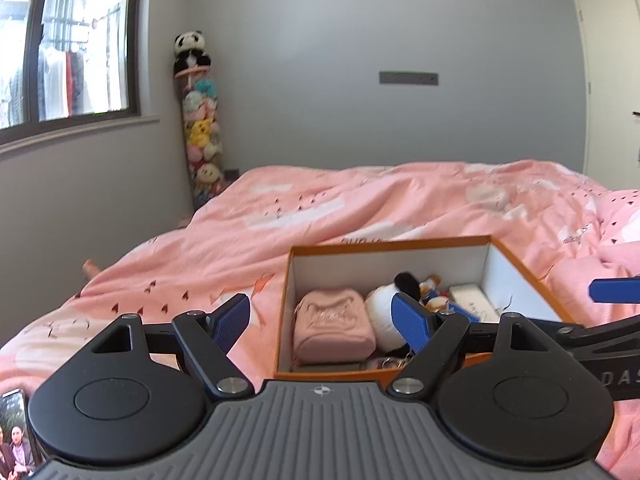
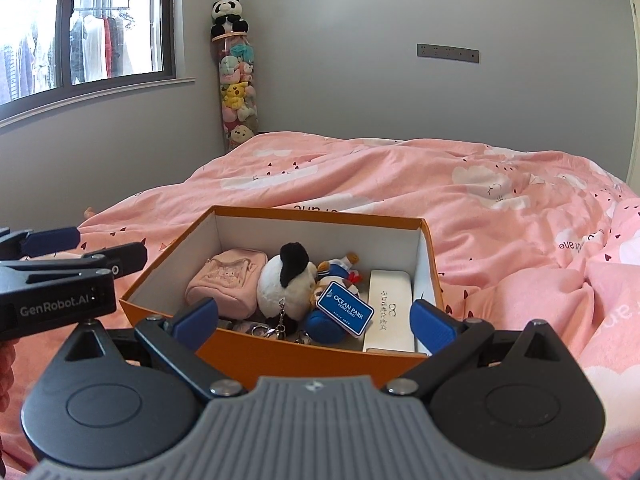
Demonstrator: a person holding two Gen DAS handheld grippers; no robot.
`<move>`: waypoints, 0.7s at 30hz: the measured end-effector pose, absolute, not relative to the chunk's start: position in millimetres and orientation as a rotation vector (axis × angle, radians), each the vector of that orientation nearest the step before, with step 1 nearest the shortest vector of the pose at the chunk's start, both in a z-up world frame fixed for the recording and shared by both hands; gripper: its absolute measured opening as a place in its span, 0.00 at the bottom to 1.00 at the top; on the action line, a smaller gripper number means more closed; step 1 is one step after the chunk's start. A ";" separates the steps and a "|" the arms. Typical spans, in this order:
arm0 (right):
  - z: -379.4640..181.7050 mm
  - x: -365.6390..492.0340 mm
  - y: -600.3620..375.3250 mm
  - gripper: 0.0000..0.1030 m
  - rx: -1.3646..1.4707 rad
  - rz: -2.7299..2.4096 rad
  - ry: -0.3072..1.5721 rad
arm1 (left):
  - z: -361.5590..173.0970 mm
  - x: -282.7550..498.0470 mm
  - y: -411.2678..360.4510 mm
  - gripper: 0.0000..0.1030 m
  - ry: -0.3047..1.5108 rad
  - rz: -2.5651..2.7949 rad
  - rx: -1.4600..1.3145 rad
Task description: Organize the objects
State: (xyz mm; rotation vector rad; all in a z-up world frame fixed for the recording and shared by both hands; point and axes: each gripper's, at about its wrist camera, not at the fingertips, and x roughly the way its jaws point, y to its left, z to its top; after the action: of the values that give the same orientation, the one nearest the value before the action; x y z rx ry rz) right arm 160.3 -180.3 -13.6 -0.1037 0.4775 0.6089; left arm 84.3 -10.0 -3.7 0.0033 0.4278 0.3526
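Box (image 2: 280, 354) sits on the bed (image 2: 500, 200), orange outside, white inside, lid off. Already loaded: pink pouch (image 2: 226, 278) at left, panda plush (image 2: 282, 280) in the middle, blue tagged keychain toy (image 2: 340, 314) just right of it, white glasses case (image 2: 390, 308) along the right wall. Some small keyrings are seen at the near wall, too small to ID.

Right claw (image 2: 316, 322): spread wide, nothing held, parked just short of the box's near wall and roughly centred on it. Contents lie straight ahead and slightly below.

Left claw (image 1: 320, 322): also spread wide, empty. In the left wrist view the box (image 1: 380, 376) is ahead and offset to the right; its right finger overlaps the panda plush (image 1: 382, 320) in view, contact can't be confirmed. Pink pouch (image 1: 334, 330) is seen between the fingers, further in.

Key relation: glasses case long axis runs near-to-far, parallel to the right wall, i.e. in line w/ the right claw's approach dir. A grab across its width would need no wrist roll. Right claw is nearer to it; left is better placed for the pouch side.

No loose items are seen on the bed in either view, so task is judged nearly done or done. Whether a lid is around can't be told.
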 end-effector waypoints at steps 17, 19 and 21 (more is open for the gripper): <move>-13.8 154.9 -181.5 0.99 -0.102 0.587 0.505 | -12.5 81.8 -7.6 0.90 0.532 0.331 -0.029; -14.5 155.0 -181.9 0.99 -0.100 0.587 0.513 | -13.4 82.4 -7.6 0.90 0.542 0.322 -0.037; -15.2 155.3 -182.6 0.99 -0.096 0.585 0.522 | -14.2 82.4 -8.2 0.90 0.547 0.318 -0.036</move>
State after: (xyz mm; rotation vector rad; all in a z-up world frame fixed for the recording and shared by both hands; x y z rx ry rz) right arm 155.3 -182.6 -15.2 -0.0964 0.5224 0.5852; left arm 82.4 -8.2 -14.2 -0.0361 0.5471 0.3182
